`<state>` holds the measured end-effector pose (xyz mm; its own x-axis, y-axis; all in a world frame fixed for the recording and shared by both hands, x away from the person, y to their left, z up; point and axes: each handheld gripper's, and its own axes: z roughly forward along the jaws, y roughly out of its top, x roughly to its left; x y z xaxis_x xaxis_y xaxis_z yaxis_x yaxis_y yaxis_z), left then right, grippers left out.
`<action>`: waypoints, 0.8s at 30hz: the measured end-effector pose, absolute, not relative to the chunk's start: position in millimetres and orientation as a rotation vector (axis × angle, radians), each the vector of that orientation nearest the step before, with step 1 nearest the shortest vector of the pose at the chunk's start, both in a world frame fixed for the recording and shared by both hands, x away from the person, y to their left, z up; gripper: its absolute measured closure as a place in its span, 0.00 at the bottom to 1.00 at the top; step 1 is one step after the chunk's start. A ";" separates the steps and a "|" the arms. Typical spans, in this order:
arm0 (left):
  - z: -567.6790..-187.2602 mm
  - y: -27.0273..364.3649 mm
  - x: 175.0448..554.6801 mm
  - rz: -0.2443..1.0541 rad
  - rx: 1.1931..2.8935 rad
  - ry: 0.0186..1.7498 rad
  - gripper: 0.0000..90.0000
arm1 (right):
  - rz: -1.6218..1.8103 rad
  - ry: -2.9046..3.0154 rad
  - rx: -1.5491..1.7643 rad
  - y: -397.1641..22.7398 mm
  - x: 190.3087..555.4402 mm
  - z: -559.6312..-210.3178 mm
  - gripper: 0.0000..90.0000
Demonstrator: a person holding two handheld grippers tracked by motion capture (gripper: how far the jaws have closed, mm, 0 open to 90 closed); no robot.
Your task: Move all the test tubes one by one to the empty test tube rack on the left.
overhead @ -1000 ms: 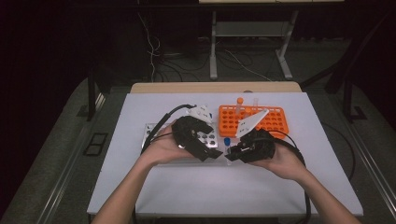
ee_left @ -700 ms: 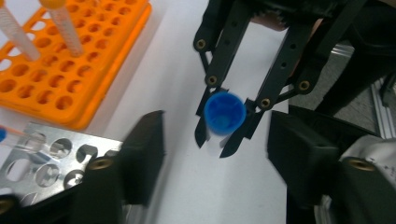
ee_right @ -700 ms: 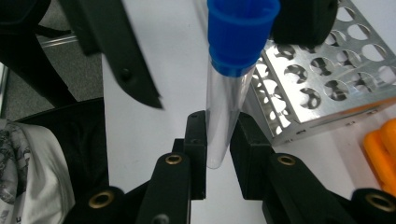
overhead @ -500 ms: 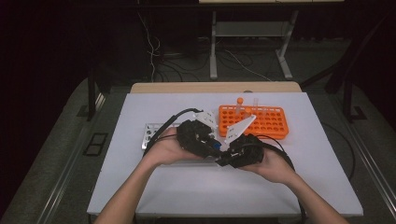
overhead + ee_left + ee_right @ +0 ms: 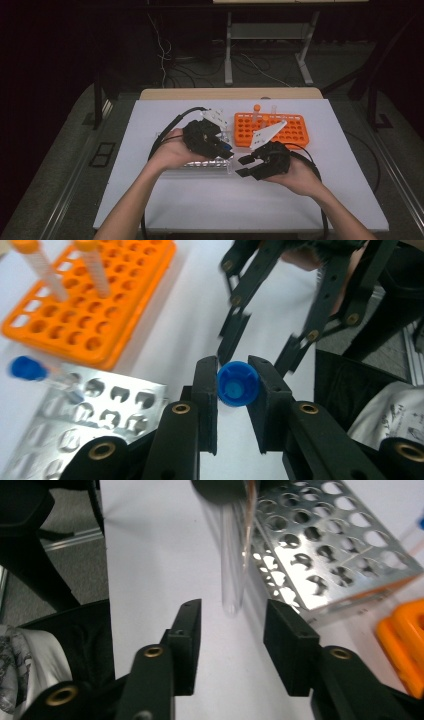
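1. dark room, cables and a bench frame at the back; i work at a white table (image 5: 150, 200) with an orange rack (image 5: 290, 131) and a metal rack (image 5: 95, 405) on it.
2. my left claw (image 5: 238, 385) has just closed and is now clamped on the blue cap (image 5: 238, 383) of a clear tube (image 5: 234, 555). a second ago it stood wide apart over the metal rack.
3. my right claw (image 5: 232, 625) has just been opening. its pads stand apart on either side of the tube's rounded end and do not press on it.
4. so the tube has passed from right to left: it hangs in the air between my two hands, above bare table just beside the metal rack, and the left claw alone carries it.
5. another blue-capped tube (image 5: 35, 372) lies tilted in the metal rack, and two orange-capped tubes (image 5: 92, 262) stand upright in the orange rack.
6. i judge the handover done; next the right claw can draw clear and the left can carry the tube to a hole.
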<state>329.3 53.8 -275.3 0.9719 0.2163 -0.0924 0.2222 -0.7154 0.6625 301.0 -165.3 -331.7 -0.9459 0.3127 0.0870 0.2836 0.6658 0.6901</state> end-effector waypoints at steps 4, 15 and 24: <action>-267.9 61.4 336.6 0.025 2.384 0.332 0.82 | 1.188 2.805 0.552 -179.5 300.9 -330.1 0.52; -255.0 70.6 360.8 0.092 2.369 0.397 0.82 | 1.263 2.745 0.720 -218.0 299.9 -328.8 0.07; -253.3 73.7 381.1 0.123 2.363 0.452 0.82 | 1.280 2.676 0.826 -245.9 300.2 -331.0 0.00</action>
<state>381.1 73.7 -253.3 0.9342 0.3547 -0.0383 0.2866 -0.6823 0.6725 300.2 -245.9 -331.0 -0.8543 0.4917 0.1686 0.4399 0.5112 0.7383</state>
